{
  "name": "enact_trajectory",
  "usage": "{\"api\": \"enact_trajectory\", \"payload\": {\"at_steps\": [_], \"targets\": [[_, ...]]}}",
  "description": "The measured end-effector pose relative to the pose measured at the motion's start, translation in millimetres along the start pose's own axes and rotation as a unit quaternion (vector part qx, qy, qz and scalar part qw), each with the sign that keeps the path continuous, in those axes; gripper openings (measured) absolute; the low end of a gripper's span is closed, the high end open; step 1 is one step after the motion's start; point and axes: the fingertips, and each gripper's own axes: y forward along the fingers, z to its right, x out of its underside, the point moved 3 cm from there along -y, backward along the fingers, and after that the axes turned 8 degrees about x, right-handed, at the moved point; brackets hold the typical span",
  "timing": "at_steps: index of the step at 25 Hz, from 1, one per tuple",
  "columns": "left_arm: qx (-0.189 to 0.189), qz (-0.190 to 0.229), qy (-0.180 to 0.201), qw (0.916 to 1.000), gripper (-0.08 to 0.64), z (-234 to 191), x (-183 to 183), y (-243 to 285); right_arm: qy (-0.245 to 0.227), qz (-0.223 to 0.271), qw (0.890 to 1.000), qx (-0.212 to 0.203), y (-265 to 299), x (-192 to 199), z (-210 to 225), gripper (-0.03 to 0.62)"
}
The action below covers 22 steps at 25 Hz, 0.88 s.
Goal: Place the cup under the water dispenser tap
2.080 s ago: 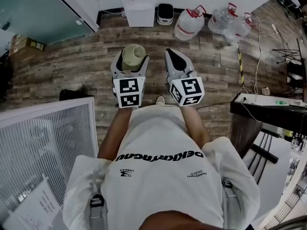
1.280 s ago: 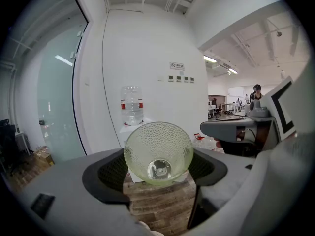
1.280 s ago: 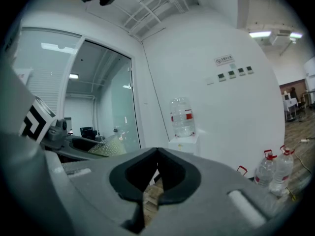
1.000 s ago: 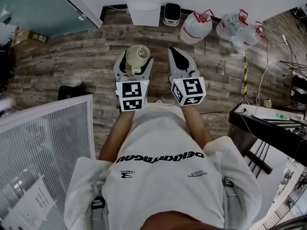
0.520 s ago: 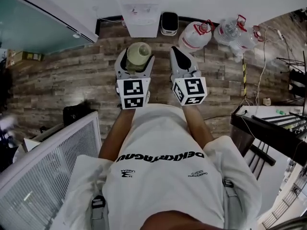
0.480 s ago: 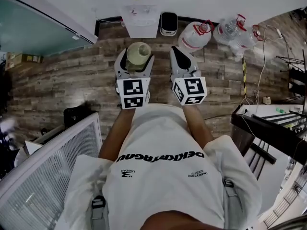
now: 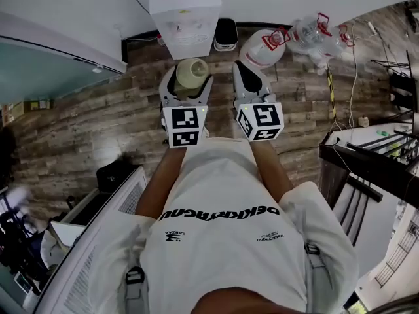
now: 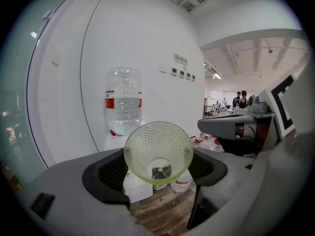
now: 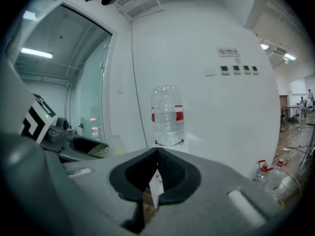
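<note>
A pale green dimpled glass cup [image 7: 191,70] lies on its side between the jaws of my left gripper [image 7: 188,82], which is shut on it. In the left gripper view the cup's [image 8: 157,146] open mouth faces the camera, gripped by both pads of the left gripper [image 8: 158,167]. The white water dispenser [image 7: 184,15] stands against the wall just ahead, its clear bottle [image 8: 123,102] on top. Beside the cup, my right gripper [image 7: 243,69] is shut and empty. Its pads meet at the tip in the right gripper view [image 9: 157,154], which also shows the bottle [image 9: 167,114].
Spare water jugs [image 7: 262,44] [image 7: 315,31] and a small dark bin [image 7: 226,34] stand right of the dispenser. A glass partition [image 7: 46,64] runs on the left. Cables [image 7: 330,84] cross the wooden floor near a black table [image 7: 366,159] on the right.
The person has walked toward the dispenser, which now sits closer and larger in the head view. Both grippers keep their pose, and the cup stays in the left one.
</note>
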Motion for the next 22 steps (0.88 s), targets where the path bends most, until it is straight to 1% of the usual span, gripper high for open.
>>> {"api": "enact_trajectory", "payload": {"at_steps": [5,14,22], "targets": [[0.019,-0.007,-0.002,0.9998,0.367,-16.1,5.5,15.1,-0.002,-0.011,1.000,0.022,13.3,4.1,-0.6,-0.002],[0.033,-0.032,-0.003,0.9989,0.367,-18.6,16.8,43.9,0.008,-0.018,0.999,0.028,32.9,8.7,14.7,-0.002],[0.017,-0.056,-0.011,0.9982,0.367,-18.4,28.7,88.4,0.012,-0.040,0.999,0.020,59.6,33.8,45.7,-0.002]]}}
